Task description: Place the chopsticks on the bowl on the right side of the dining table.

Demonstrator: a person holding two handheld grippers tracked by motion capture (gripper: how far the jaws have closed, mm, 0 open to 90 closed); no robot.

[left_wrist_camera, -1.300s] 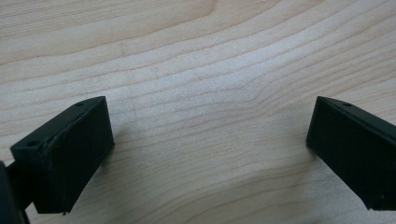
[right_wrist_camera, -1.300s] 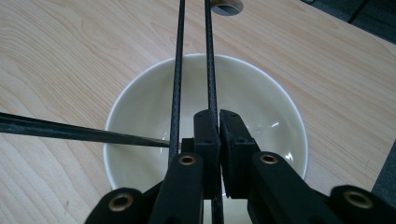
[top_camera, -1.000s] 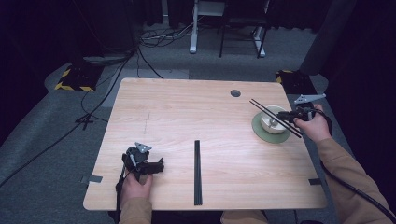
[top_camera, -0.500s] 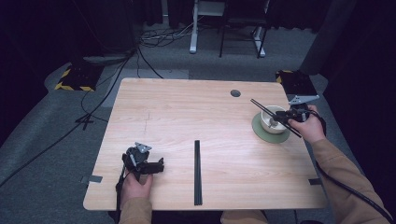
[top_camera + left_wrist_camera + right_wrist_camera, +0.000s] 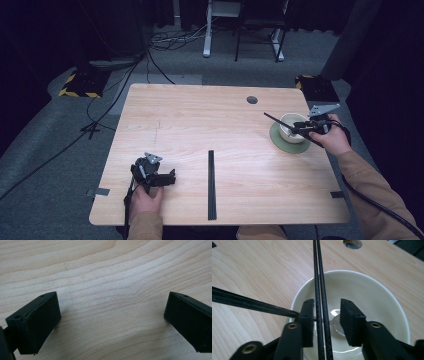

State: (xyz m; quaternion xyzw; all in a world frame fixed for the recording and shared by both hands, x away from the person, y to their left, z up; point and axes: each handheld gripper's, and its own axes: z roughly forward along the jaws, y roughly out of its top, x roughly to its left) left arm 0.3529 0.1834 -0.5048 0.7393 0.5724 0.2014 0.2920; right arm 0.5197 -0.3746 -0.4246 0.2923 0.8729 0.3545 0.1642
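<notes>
- Right gripper (image 5: 325,317) hangs over the cream bowl (image 5: 372,297), at the right side of the table (image 5: 200,130).
- Its jaws have just been opening. The pair of black chopsticks (image 5: 320,277) lies between them, close to the left pad (image 5: 308,315) but w/ a clear gap to the right one — so the grip looks loose, not pressing.
- The chopsticks lie across the bowl rim, pointing away toward the round hole (image 5: 352,243) in the table.
- One more dark stick (image 5: 249,303) comes in from the left & ends at the left jaw.
- In the high view the bowl sits on a green saucer (image 5: 280,142).
- Left gripper (image 5: 112,320) rests near the front left table edge; jaws wide apart, only bare wood between them.
- A long black strip (image 5: 211,185) lies at the front middle, well apart from both grippers.
</notes>
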